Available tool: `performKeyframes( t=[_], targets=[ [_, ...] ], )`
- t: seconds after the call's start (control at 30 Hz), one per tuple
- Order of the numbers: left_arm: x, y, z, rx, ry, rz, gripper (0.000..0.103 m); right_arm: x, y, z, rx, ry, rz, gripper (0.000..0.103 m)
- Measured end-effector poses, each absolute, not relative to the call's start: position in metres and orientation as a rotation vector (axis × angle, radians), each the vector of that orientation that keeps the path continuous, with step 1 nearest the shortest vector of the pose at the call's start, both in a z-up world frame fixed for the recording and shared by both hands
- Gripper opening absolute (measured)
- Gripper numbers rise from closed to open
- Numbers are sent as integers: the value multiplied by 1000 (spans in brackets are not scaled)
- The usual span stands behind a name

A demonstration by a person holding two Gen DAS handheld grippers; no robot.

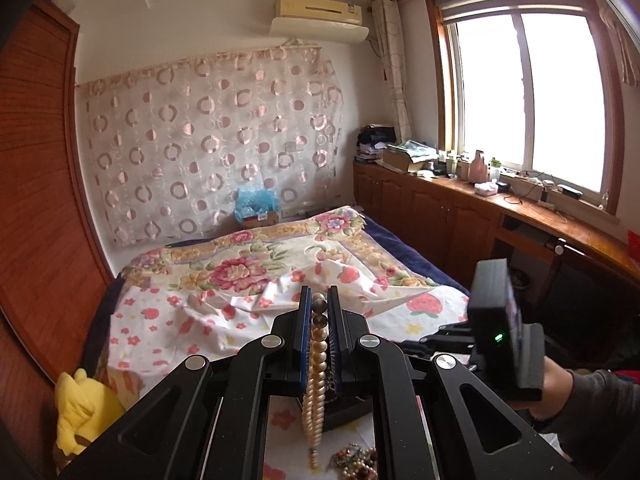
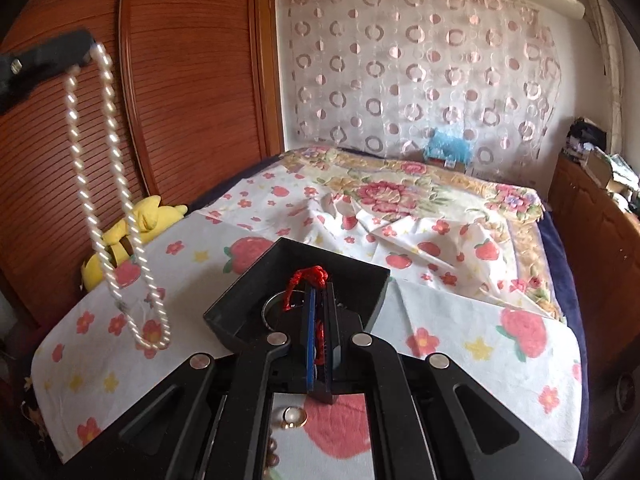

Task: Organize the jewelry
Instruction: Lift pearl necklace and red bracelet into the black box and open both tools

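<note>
My left gripper point(image 1: 319, 296) is shut on a pearl necklace point(image 1: 316, 364) and holds it up in the air. In the right wrist view the left gripper point(image 2: 86, 50) is at the upper left and the necklace point(image 2: 116, 184) hangs from it in a long loop above the cloth. My right gripper point(image 2: 320, 286) is shut on a red cord point(image 2: 306, 280) tied to a silver ring point(image 2: 270, 306), held over a black open box point(image 2: 340, 268). In the left wrist view the right gripper's back point(image 1: 500, 320) is at the right.
A strawberry-print cloth point(image 2: 460, 344) covers the table. A pearl ring point(image 2: 295, 416) and dark beads point(image 2: 274, 452) lie under the right gripper. A pile of bead jewelry point(image 1: 356, 462) lies under the left gripper. A flowered bed point(image 2: 400, 200), a yellow plush point(image 2: 140, 220) and a wooden wardrobe point(image 2: 180, 80) are beyond.
</note>
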State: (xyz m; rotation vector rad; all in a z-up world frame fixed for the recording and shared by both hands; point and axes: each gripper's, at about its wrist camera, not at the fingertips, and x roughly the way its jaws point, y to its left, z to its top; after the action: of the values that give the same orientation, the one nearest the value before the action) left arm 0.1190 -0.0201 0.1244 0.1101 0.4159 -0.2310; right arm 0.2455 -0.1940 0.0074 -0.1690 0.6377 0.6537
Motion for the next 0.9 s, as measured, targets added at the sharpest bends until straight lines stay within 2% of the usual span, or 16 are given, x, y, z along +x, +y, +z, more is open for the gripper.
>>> performKeyframes(
  t=[0.37,0.43,0.47,0.5,0.9],
  targets=[
    [148,-26,125,140,431,-185,7,273,-185,-34,-111,770,671,6],
    [153,-30,121,150,440,-184,7,272,-186,-39,-119,778,672,12],
    [155,-32,119,155,445,-185,7,271,-186,-39,-119,775,672,25],
    [158,-35,116,163,451,-187,7,271,-188,-39,-117,770,672,32],
    [187,-39,84,165,512,-172,7,261,-226,-16,-88,699,659,32]
  ],
)
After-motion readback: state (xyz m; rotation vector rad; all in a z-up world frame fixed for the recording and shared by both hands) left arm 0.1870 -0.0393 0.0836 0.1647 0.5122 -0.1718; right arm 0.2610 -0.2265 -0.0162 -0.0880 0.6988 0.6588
